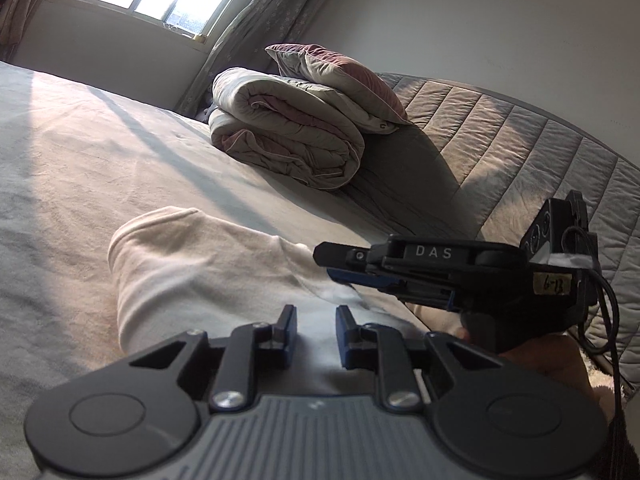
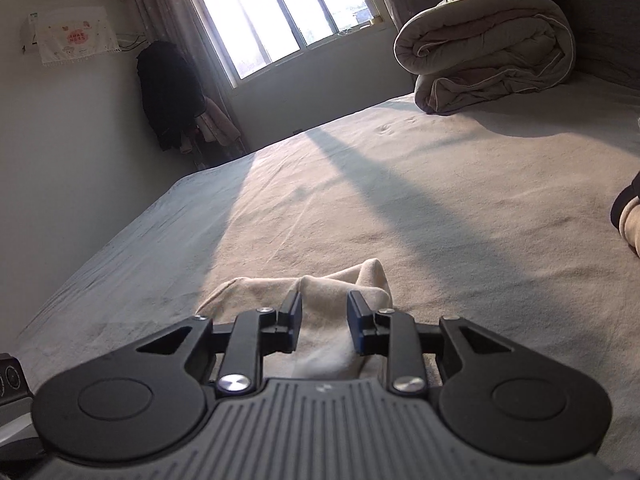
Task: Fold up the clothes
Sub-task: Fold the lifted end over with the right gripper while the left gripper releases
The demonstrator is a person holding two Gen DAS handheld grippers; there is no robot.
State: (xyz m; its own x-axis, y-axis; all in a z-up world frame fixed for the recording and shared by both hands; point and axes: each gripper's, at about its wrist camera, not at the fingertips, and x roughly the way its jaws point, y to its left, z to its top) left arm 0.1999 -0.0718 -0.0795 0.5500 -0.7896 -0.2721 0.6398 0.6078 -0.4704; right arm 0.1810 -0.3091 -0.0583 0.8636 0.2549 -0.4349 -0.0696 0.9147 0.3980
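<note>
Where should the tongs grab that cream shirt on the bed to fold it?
Probably the cream shirt at its rounded far edge, reached from above: it lies flat on the bed, so only the raised fold gives anything to pinch. The right tongs already have cloth between them.

Cream garment [image 1: 208, 264], plain, no print. Bed sheet [image 2: 400, 184]: pale beige, crossed by grey bands of shadow. Folded quilt [image 1: 288, 136]: grey-beige outside, dusty pink lining, thin white piping. Headboard [image 1: 520, 148]: grey, stitched in parallel channels. Curtain [image 1: 260, 28]: grey with small star-like motifs (faint). Grippers: black bodies, blue pads [image 1: 343, 336].
</note>
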